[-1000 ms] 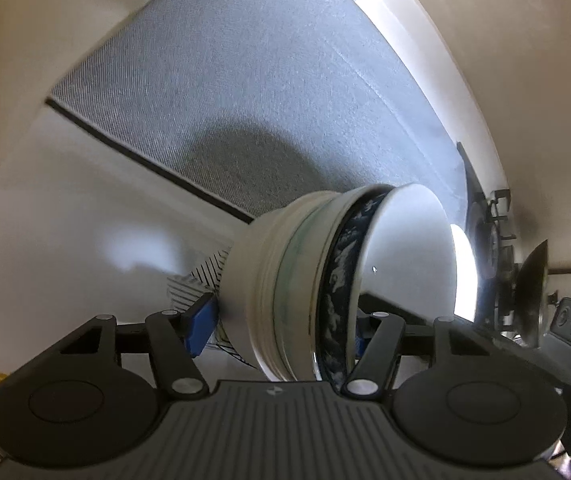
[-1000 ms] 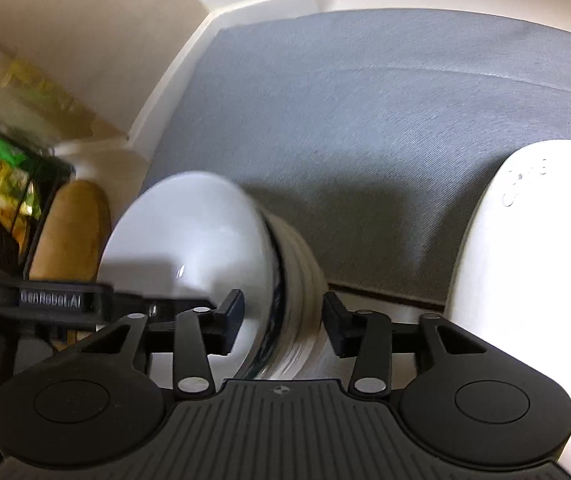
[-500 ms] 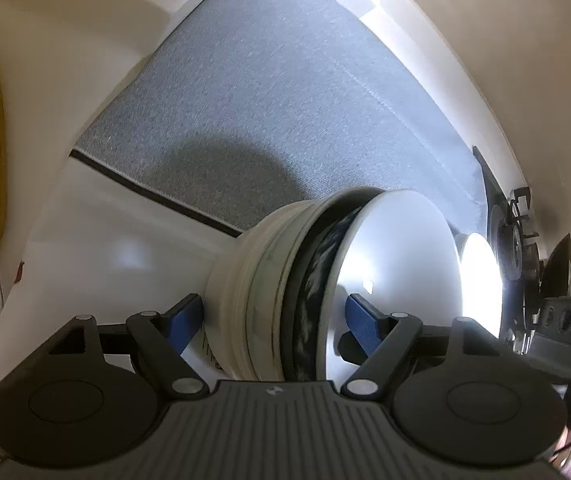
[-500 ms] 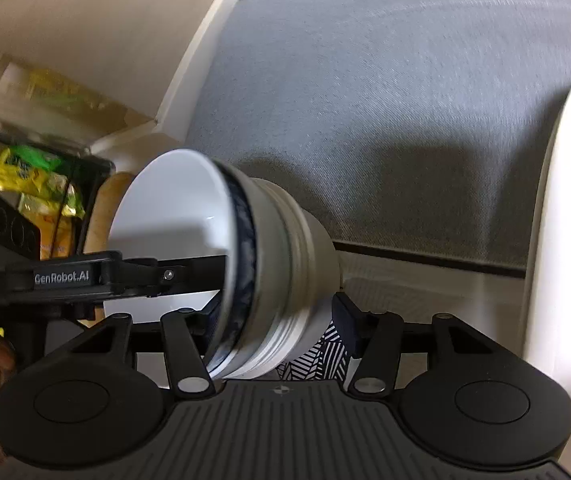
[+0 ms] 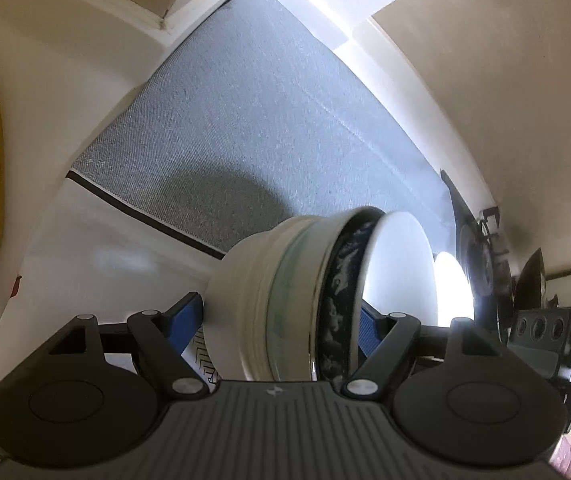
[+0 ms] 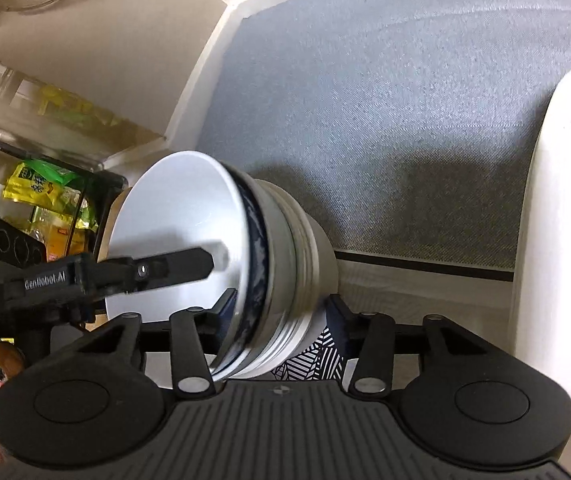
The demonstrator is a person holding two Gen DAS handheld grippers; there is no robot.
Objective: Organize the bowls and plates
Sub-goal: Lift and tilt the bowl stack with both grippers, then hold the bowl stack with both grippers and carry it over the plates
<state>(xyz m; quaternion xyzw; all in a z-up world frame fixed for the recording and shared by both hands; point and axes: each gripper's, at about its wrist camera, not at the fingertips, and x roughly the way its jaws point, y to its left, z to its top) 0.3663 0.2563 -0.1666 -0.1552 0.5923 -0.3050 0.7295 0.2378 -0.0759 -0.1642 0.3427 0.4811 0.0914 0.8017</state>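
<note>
Since a second ago the tilted nested stack of ceramic bowls (image 5: 317, 300), white inside with a blue-patterned one among them, has risen slightly. Left gripper (image 5: 281, 320) straddles it, wide, across base and rim; right gripper (image 6: 281, 312) is closing on it. Heavy, glazed, breakable: best gripped across the whole stack. Below lie a grey woven mat (image 6: 385, 120) and a white counter (image 5: 97, 264).
</note>
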